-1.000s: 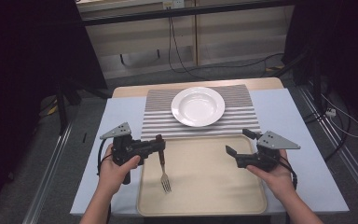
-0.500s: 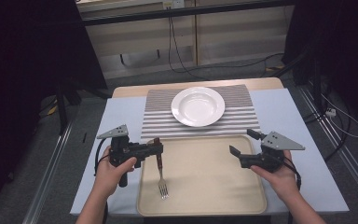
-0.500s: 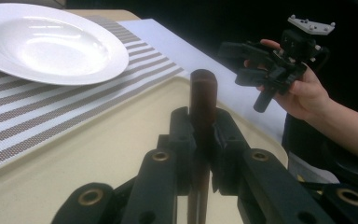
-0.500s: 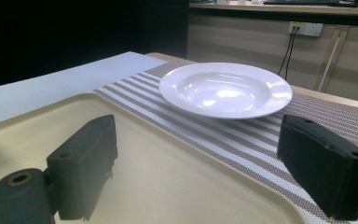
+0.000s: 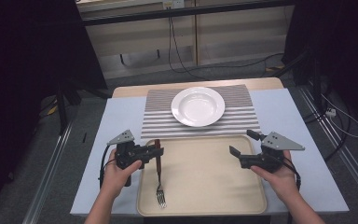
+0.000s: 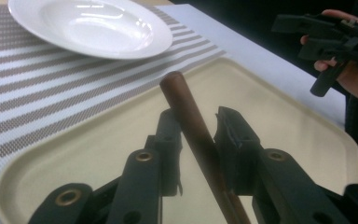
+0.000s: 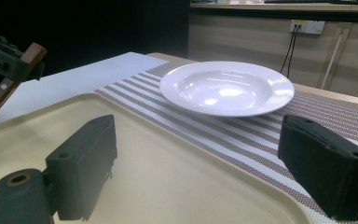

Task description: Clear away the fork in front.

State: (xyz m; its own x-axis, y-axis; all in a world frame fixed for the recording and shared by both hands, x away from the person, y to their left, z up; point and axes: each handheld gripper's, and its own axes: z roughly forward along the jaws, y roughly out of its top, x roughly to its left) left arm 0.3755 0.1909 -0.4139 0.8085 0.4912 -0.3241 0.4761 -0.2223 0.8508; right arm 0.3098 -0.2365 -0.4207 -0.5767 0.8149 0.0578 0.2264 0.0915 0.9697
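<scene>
Left gripper view: left gripper (image 6: 198,135) fingers, just opening, are loosening around the fork (image 6: 193,130) handle, risking a clatter onto the tray (image 6: 284,121); right gripper (image 7: 200,172) fingers are gaping wide, empty.

I'm working in what looks like a lab test bay: a small table (image 5: 279,112) on a bare grey floor (image 5: 98,98), dark curtains (image 5: 23,70) either side, loose cables (image 5: 177,51) and a wall socket (image 7: 307,26) behind

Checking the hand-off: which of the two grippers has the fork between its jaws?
The left gripper: the fork has its brown handle between the jaws, which have just been opening, tines on the tray. The right gripper is open and has nothing.
</scene>
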